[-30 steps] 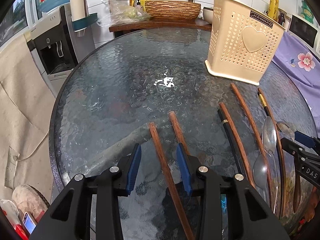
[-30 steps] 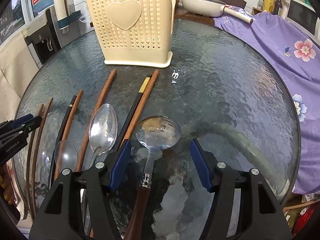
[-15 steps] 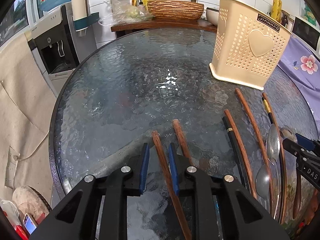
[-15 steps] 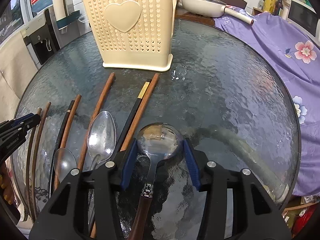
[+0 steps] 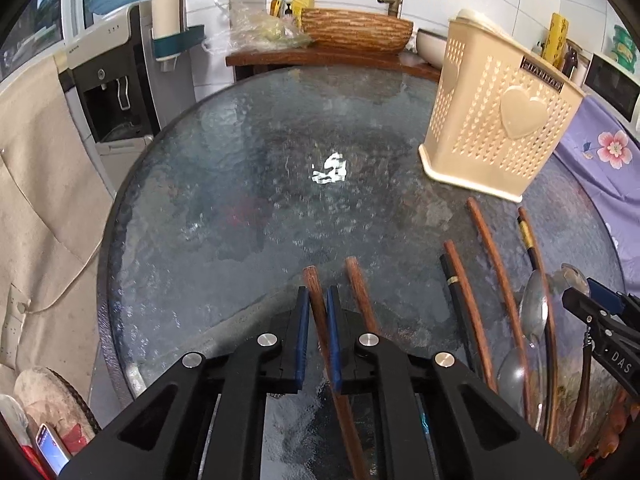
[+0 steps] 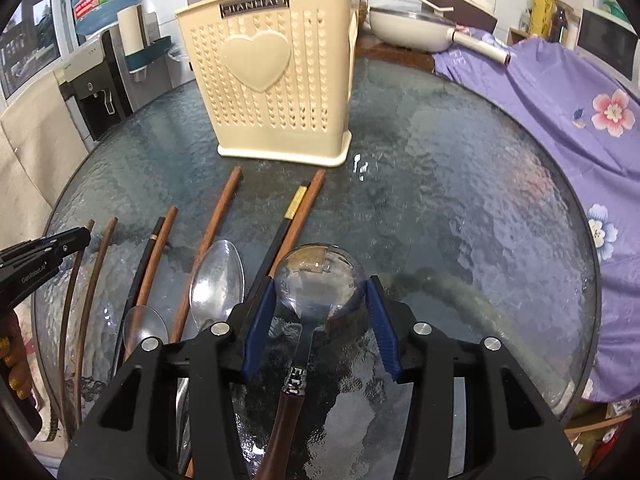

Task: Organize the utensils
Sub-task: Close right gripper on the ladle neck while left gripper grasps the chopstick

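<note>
A brown wooden chopstick (image 5: 309, 274) lies on the round glass table (image 5: 240, 200), and my left gripper (image 5: 316, 292) is closing, its blue pads pressing the stick's sides. A second brown chopstick (image 5: 358, 280) lies just to its right. In the right wrist view my right gripper (image 6: 320, 284) is shut on the round bowl of a wooden-handled metal spoon (image 6: 316, 264). Left of it lie two more spoons (image 6: 218, 276) and several chopsticks (image 6: 216, 240). The cream perforated utensil holder (image 6: 264, 80) stands upright beyond them.
A purple flowered cloth (image 6: 560, 92) covers things along the table's right side. A white pan (image 6: 408, 28) sits behind the holder. A water dispenser (image 5: 112, 92) stands off the table's left edge, and a wooden counter with a woven basket (image 5: 356, 32) lies beyond.
My left jaws have narrowed from wide apart down onto the brown chopstick. My right jaws closed in from either side onto the spoon's bowl. Neither hand has shifted much.
</note>
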A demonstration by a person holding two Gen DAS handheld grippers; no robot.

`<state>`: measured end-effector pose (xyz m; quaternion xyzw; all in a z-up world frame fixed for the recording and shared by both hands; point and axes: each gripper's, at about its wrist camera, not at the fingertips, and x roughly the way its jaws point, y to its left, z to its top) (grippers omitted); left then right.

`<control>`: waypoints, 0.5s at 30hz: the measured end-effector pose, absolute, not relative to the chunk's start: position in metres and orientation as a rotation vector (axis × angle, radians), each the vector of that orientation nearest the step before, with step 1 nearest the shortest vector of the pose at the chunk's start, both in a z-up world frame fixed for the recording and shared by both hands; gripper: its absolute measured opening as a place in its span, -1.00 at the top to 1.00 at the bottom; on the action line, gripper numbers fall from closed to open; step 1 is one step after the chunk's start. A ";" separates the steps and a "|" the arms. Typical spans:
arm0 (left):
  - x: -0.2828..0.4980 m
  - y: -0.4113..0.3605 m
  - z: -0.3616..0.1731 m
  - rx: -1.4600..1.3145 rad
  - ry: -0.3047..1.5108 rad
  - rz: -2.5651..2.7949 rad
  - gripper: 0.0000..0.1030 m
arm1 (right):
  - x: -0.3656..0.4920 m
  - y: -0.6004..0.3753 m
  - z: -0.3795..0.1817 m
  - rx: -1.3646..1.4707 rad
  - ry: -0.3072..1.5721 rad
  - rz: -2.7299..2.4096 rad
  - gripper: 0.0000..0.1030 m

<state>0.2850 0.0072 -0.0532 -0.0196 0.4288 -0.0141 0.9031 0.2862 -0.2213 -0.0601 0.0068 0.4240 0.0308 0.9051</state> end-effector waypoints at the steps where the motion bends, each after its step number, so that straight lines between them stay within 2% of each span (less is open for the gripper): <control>1: 0.284 0.007 -0.051 -0.040 0.880 -0.031 0.84 | 0.286 -0.222 -0.059 0.016 0.869 0.067 0.09; 15: 0.271 0.001 -0.006 -0.055 0.765 -0.086 0.86 | 0.273 -0.232 -0.029 0.030 0.757 0.105 0.09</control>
